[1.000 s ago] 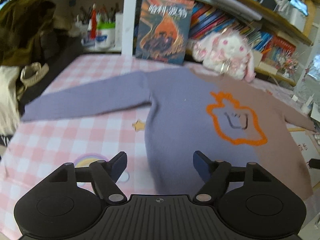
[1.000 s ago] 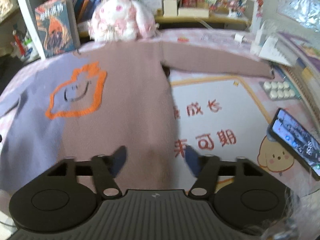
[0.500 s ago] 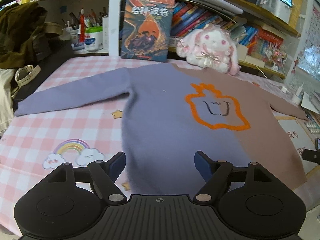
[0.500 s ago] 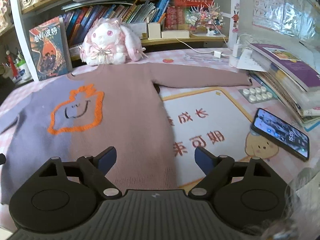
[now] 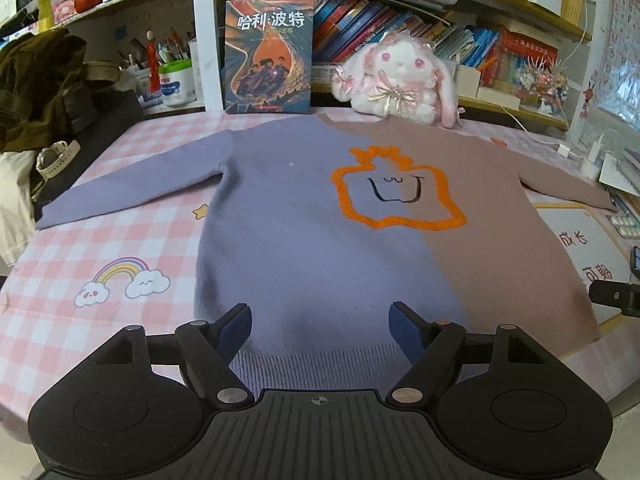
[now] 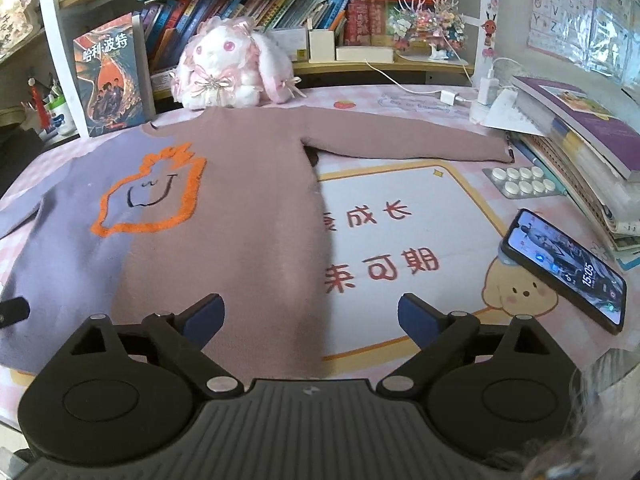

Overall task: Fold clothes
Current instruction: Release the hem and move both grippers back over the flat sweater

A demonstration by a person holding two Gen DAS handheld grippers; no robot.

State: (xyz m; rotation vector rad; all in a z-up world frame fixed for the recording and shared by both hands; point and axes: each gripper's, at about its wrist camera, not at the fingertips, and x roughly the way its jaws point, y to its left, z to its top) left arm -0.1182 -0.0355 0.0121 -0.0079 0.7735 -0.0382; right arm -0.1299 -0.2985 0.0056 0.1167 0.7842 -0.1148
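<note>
A sweater (image 5: 304,232) lies flat on the table, front up, both sleeves spread out. Its left half is lilac, its right half dusty pink (image 6: 240,216), with an orange outlined face on the chest. My left gripper (image 5: 320,326) hovers open above the lilac hem, nothing between its fingers. My right gripper (image 6: 312,314) hangs above the pink hem's right corner; its jaws are opening wide and hold nothing. The right gripper's fingertip (image 5: 612,298) shows at the right edge of the left wrist view.
A plush rabbit (image 5: 400,80) and an upright book (image 5: 268,54) stand behind the collar. A phone (image 6: 564,264), a blister pack of pills (image 6: 524,182) and stacked books (image 6: 580,148) lie right of the pink sleeve. A watch (image 5: 56,158) and dark clothes sit at the left.
Both grippers drew back toward the sweater's hem, so the whole garment now shows. The right gripper's jaws spread wider. The left gripper's opening stayed the same.
</note>
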